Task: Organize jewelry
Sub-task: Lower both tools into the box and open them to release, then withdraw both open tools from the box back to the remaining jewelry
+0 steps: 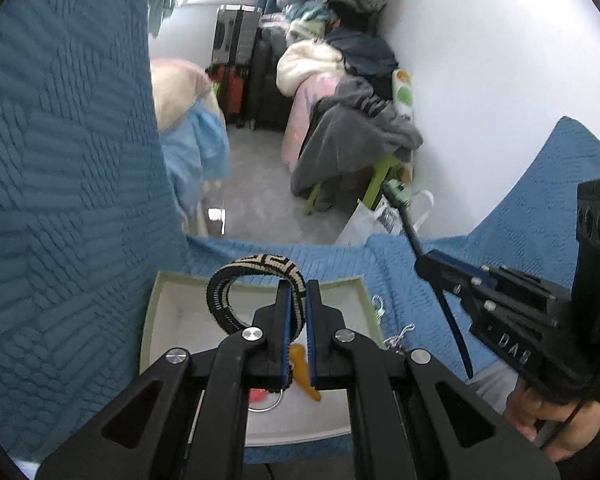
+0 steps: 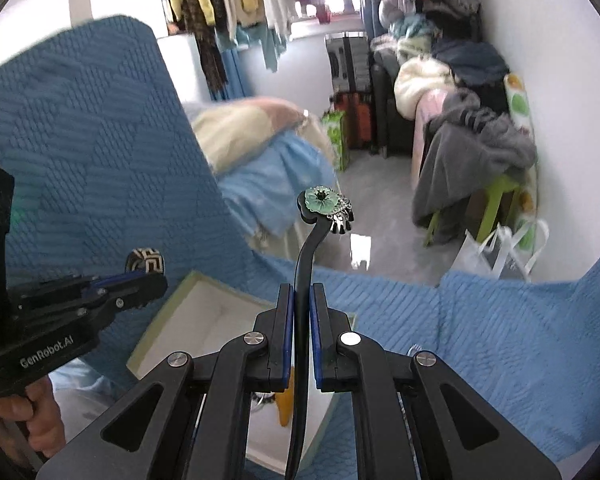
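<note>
My left gripper [image 1: 299, 286] is shut on a black-and-cream beaded bracelet [image 1: 236, 280] and holds it above a shallow pale green box [image 1: 150, 320] on the blue quilt. Inside the box lie an orange piece [image 1: 306, 376] and a red piece on a metal ring [image 1: 262, 398]. My right gripper [image 2: 300, 290] is shut on a black curved hair stick [image 2: 306, 256] topped with a green flower and dangling charms [image 2: 326, 202]. In the left wrist view the right gripper [image 1: 420, 260] is to the right of the box. In the right wrist view the box [image 2: 196, 312] lies below the fingers.
Loose small jewelry [image 1: 396, 336] lies on the blue quilt [image 1: 80, 200] just right of the box. Beyond the bed edge there is grey floor, a green stool [image 2: 496, 204] piled with clothes, white bags [image 2: 496, 252] and suitcases [image 2: 350, 120]. A hand [image 2: 32, 420] holds the left gripper's handle.
</note>
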### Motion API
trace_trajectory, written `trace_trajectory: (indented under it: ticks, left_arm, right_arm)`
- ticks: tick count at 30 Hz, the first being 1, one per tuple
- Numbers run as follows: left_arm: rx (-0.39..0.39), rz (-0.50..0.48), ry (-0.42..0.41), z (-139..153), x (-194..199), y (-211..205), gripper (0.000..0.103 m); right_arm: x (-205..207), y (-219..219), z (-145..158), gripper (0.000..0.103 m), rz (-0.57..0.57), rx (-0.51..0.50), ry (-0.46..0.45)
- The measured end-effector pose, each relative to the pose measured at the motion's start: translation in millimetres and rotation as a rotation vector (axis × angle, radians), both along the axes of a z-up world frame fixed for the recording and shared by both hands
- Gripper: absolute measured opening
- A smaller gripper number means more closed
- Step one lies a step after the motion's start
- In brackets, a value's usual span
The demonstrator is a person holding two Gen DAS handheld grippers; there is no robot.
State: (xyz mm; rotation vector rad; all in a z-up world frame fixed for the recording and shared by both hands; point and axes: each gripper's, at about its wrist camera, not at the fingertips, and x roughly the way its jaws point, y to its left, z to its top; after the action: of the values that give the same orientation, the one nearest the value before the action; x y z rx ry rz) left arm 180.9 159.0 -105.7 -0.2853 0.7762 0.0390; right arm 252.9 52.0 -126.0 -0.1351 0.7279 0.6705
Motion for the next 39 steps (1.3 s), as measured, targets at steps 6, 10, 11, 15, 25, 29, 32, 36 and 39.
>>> trace_trajectory:
  ticks: [6, 10, 11, 15, 25, 29, 32, 36, 39]
  left_arm:
    - [-0.004, 0.024, 0.067, -33.9, 16.1, 11.2, 0.006]
    - [-0.023, 0.036, 0.09, -44.2, 23.9, 19.0, 0.006]
    - [-0.004, 0.043, 0.103, -46.4, 25.4, 19.2, 0.006]
    - [-0.035, 0.042, 0.154, -60.8, 28.4, 26.6, 0.006]
    - [-0.028, 0.039, 0.261, -86.0, 30.5, 26.5, 0.007]
    - [-0.052, 0.042, 0.277, -87.3, 29.3, 27.8, 0.011]
    - [-0.066, 0.043, 0.273, -85.3, 29.7, 26.3, 0.042]
    - [-0.051, 0.048, 0.222, -66.5, 22.2, 20.0, 0.054]
    - [-0.025, 0.055, 0.176, -45.4, 15.8, 13.7, 0.055]
  right_arm:
    - [2.8, 19.8, -40.8, 0.006, 0.018, -0.063, 0.061]
    - [5.1, 27.1, -58.9, 0.006, 0.014, -0.081, 0.085]
    - [5.4, 29.3, -63.2, 0.006, 0.014, -0.092, 0.087]
    - [8.2, 36.8, -82.2, 0.006, 0.008, -0.136, 0.109]
    - [13.6, 44.0, -122.4, 0.007, 0.02, -0.197, 0.21]
    - [14.9, 38.5, -123.6, 0.008, 0.02, -0.188, 0.235]
    - [15.1, 33.1, -117.4, 0.023, 0.018, -0.165, 0.238]
    - [13.2, 26.6, -102.4, 0.024, 0.024, -0.141, 0.225]
    - [8.3, 19.2, -81.2, 0.024, 0.03, -0.105, 0.189]
